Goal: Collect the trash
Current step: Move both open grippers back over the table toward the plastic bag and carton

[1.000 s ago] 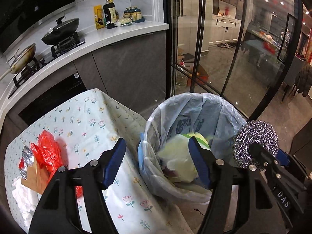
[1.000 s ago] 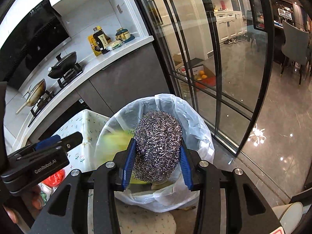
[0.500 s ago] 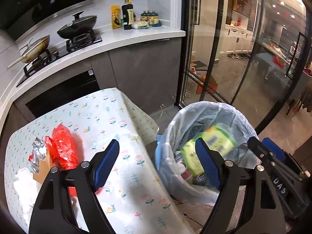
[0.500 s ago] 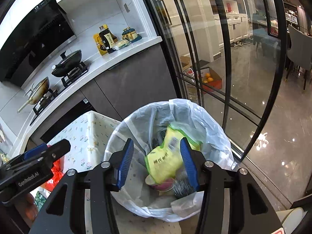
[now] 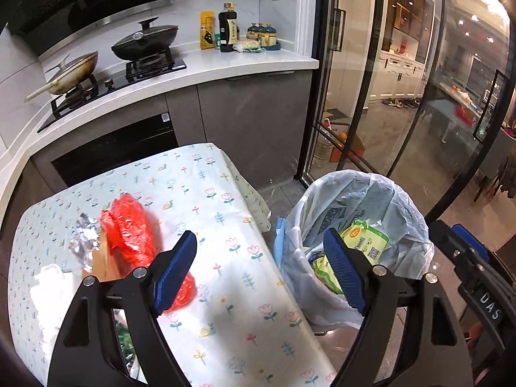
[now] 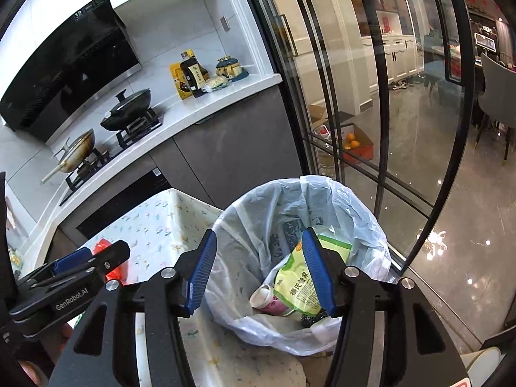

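Note:
A trash bin lined with a pale plastic bag (image 5: 406, 203) (image 6: 351, 206) stands beside the table; a green-yellow packet (image 6: 295, 287) (image 5: 364, 240) and other rubbish lie inside. My right gripper (image 6: 258, 274) is open and empty above the bin. My left gripper (image 5: 261, 271) is open and empty over the table's right edge, between the bin and the trash. On the floral tablecloth (image 5: 200, 187) lie a red plastic bag (image 5: 129, 232), crumpled foil (image 5: 84, 238), a brown cardboard piece (image 5: 103, 262) and white paper (image 5: 48, 290).
A kitchen counter with a stove, a lidded pan (image 5: 145, 38), a wok (image 5: 71, 71) and bottles (image 5: 227, 27) runs behind the table. Glass sliding doors (image 5: 387, 80) stand right of the bin. A box with oranges (image 6: 353, 145) sits behind the glass.
My right gripper opened and dropped the steel scourer into the bin. My left gripper has drawn back and left, from over the bin toward the table.

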Motion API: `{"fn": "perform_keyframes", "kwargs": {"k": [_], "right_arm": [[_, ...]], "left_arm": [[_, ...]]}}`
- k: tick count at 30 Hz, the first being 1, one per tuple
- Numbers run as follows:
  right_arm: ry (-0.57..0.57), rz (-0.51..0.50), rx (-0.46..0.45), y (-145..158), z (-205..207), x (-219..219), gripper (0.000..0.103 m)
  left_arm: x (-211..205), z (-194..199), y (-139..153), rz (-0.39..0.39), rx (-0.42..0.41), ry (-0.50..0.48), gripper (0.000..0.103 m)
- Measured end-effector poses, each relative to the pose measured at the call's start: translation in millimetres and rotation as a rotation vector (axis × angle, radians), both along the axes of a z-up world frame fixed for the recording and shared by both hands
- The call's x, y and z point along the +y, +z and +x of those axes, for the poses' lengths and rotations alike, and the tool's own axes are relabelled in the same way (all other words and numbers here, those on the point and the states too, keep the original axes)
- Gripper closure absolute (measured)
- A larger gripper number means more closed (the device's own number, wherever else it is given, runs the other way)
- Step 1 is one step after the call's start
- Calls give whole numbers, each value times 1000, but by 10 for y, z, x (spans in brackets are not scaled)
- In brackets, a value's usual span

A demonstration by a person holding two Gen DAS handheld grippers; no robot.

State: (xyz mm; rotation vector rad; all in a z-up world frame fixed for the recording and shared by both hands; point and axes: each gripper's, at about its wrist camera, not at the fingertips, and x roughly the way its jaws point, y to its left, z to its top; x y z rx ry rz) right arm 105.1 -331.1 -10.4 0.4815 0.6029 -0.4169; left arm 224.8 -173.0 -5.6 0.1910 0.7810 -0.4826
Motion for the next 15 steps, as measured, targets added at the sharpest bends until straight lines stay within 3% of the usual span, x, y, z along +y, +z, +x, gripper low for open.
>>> {"fn": "perform_keyframes", "kwargs": {"k": [3, 6, 15], "right_arm": [[8, -8, -8, 63, -45, 90, 48], [17, -16, -11, 115, -77, 184, 48], [51, -36, -20, 245, -110, 506, 46]], "left_arm": [[102, -44, 36, -7, -5, 5, 26], [218, -91, 72, -13, -13, 17, 18], [627, -207, 211, -43, -42, 52, 18]]}}
